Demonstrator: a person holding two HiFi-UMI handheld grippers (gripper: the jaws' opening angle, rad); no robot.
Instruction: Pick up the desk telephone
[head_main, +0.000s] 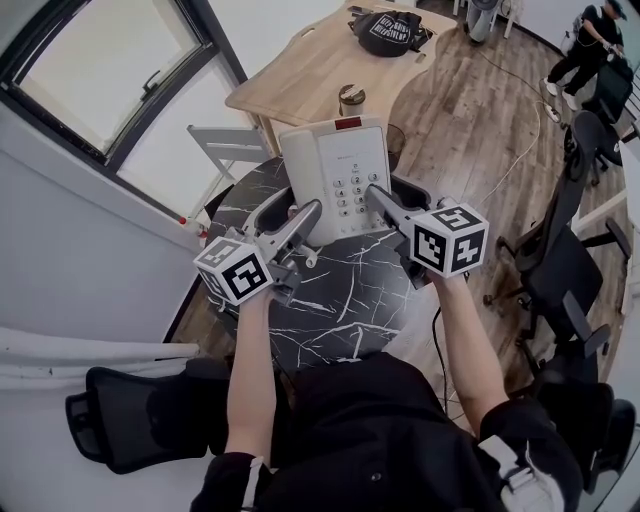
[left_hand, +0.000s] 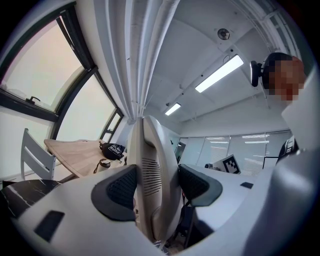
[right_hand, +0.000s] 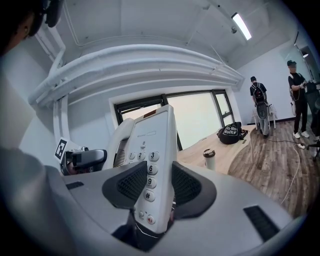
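A white desk telephone (head_main: 335, 175) with a keypad and a red strip at its top edge hangs tilted above the round black marble table (head_main: 330, 310), held between both grippers. My left gripper (head_main: 305, 215) is shut on its handset side. In the left gripper view the phone's edge (left_hand: 150, 150) stands upright between the dark pads (left_hand: 117, 190). My right gripper (head_main: 380, 200) is shut on the keypad side. The right gripper view shows the phone (right_hand: 150, 150) clamped between the pads (right_hand: 187, 185) beside the number keys, with the handset on its far side.
A wooden desk (head_main: 320, 60) behind the table carries a cup (head_main: 351, 98) and a black bag (head_main: 392, 30). A white chair (head_main: 228, 145) stands by the window wall. Black office chairs (head_main: 560, 270) crowd the right, another (head_main: 130, 415) sits at lower left. People (head_main: 590, 45) stand far right.
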